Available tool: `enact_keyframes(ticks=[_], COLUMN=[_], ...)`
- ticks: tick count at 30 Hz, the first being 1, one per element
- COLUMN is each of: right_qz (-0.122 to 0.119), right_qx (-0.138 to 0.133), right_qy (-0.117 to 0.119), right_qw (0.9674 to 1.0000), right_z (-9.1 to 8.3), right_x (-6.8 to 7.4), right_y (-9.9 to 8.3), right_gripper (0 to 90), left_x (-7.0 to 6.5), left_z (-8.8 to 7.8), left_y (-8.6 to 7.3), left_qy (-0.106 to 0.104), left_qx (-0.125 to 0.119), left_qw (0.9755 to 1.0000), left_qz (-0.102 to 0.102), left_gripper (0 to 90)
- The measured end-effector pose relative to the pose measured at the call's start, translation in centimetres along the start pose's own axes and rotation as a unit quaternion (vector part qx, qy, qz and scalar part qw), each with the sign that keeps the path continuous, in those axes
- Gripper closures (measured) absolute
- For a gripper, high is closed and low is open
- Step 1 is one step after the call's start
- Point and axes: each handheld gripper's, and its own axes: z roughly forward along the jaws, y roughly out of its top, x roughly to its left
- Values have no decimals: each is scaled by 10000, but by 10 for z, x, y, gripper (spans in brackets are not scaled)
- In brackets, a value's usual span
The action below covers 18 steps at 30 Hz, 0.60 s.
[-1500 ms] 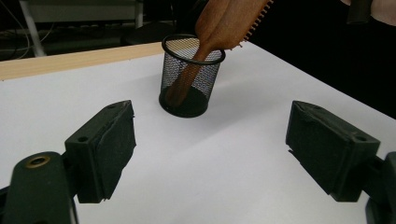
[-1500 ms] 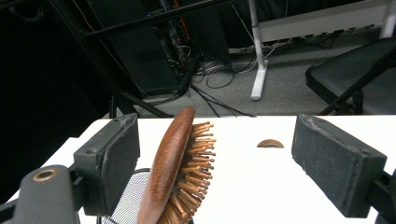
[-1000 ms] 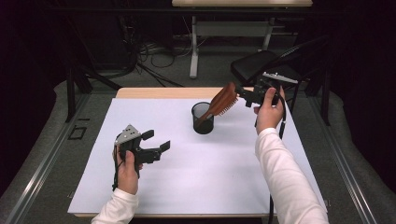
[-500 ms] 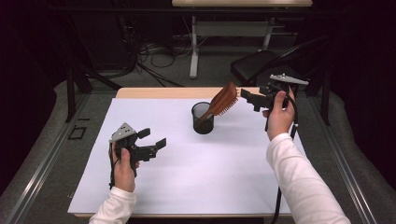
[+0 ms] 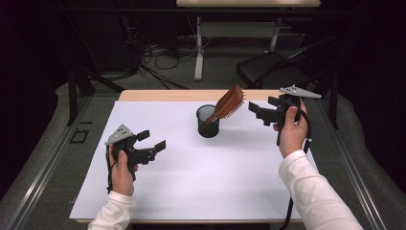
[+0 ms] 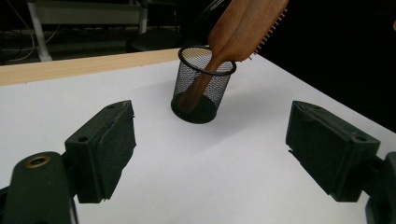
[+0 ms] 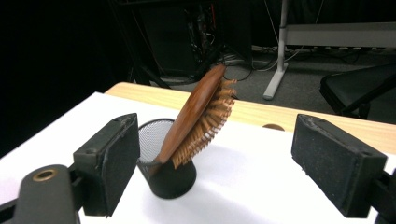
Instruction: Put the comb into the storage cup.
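1. The right claw (image 5: pixel 255 113) has drawn back from the hairbrush (image 5: pixel 229 102), which stands on its own in the cup (image 5: pixel 208 121) just as it did a second ago; the jaws are spread and empty.
2. I judge the placing done.
3. The left claw (image 5: pixel 152 140) hangs released, well apart from the cup, on its near left.
4. The cup is black wire mesh, round, on the white surface (image 5: pixel 239 182).
5. The hairbrush is polished brown wood, an oval paddle with pale bristles, handle down inside the cup, leaning on the rim.
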Motion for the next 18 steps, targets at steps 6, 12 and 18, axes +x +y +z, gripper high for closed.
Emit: enact_keyframes(ticks=[6,12,18], right_qz=[-146,-202,-181], right_qx=[23,33,35], right_qy=[205,409,535], right_qw=[9997,9990,9984], right_z=[-9,-15,-24], right_x=[13,27,34], right_y=[-13,-29,-47], right_gripper=[152,151,151], left_x=[4,5,6], left_z=[-5,-8,-9], left_y=[2,4,4], left_qy=[15,12,-32], left_qx=[-30,-13,34], left_qw=[10000,10000,10000], left_qz=[-30,-21,4], left_gripper=[160,160,160])
